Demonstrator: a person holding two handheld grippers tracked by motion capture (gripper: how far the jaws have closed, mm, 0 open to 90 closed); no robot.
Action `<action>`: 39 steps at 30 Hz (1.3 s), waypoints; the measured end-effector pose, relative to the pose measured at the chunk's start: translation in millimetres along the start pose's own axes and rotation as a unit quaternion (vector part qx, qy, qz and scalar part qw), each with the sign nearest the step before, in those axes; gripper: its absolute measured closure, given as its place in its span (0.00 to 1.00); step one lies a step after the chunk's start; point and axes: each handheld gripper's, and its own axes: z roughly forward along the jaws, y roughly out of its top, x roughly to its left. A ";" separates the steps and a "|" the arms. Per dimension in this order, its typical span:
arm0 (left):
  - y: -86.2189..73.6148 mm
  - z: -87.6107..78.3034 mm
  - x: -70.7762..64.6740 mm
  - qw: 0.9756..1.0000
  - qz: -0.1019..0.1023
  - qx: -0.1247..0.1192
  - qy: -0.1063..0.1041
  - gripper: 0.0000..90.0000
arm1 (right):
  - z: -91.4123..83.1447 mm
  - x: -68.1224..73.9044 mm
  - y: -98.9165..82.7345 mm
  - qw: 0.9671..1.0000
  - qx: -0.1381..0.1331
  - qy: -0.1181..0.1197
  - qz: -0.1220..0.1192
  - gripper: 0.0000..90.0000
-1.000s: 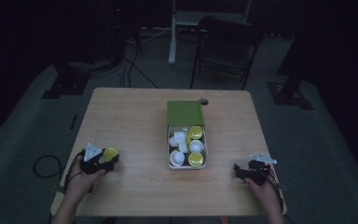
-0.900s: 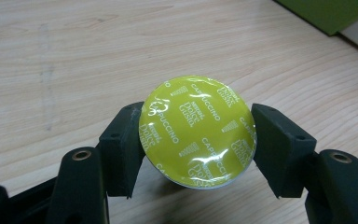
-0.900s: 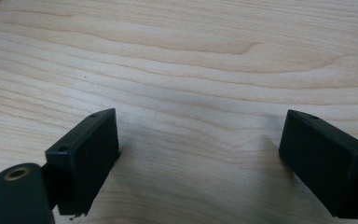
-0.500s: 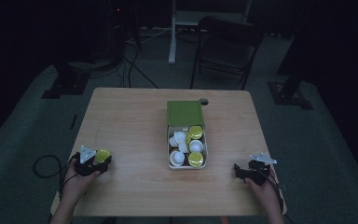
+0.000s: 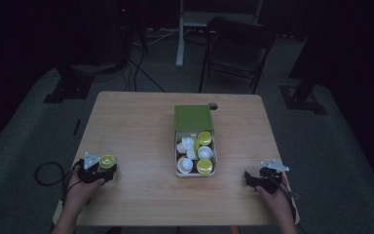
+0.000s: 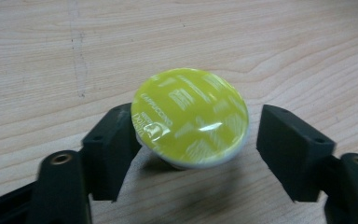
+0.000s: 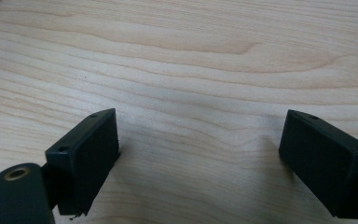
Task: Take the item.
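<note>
the left gripper sits at the near left part of the table, and between its jaws is a yellow-lidded coffee capsule, resting tilted on the wood with its foil lid turned up toward the camera. these jaws have just been opening: the left gripper view shows one jaw touching or just beside the capsule's rim while the other stands apart from it with bare wood in the gap, so the pads no longer press on the capsule and it lies released. in the high view the same capsule shows just ahead of the left hand, well apart from the green box at the table's middle, whose open tray holds more capsules, some yellow side up and some white side up. the right gripper waits near the right edge with its jaws spread wide over bare wood, holding nothing. as a judgement, the capsule will be light and fairly stiff in its plastic cup, but the glossy foil lid looks slippery and easy to dent or puncture. the better hold is across the cup's side wall just under the rim, pads on opposite sides, with gentle pressure, since a pinch on the tilted lid would likely make it squirt out.
</note>
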 end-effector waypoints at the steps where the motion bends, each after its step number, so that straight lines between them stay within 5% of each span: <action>1: 0.7 -0.2 0.1 1.000 -0.004 -0.003 -0.001 0.31 | 0.0 0.0 0.0 1.000 0.000 0.000 0.000 0.13; 11: 13.9 -6.2 0.6 1.000 0.005 -0.023 0.013 0.27 | 0.0 0.0 0.0 1.000 0.000 0.000 0.000 0.13; 22: 35.5 -11.1 -13.9 0.998 0.028 -0.057 -0.028 0.24 | 0.0 -0.1 0.0 1.000 0.000 0.000 0.000 0.13; 31: 41.6 -7.0 -33.3 0.993 0.054 -0.071 -0.082 0.22 | 0.0 -0.1 0.0 1.000 0.000 0.000 0.000 0.13; 39: 41.9 -5.5 -52.8 0.981 0.104 -0.083 -0.140 0.21 | 0.0 -0.1 0.0 1.000 0.000 0.000 0.000 0.13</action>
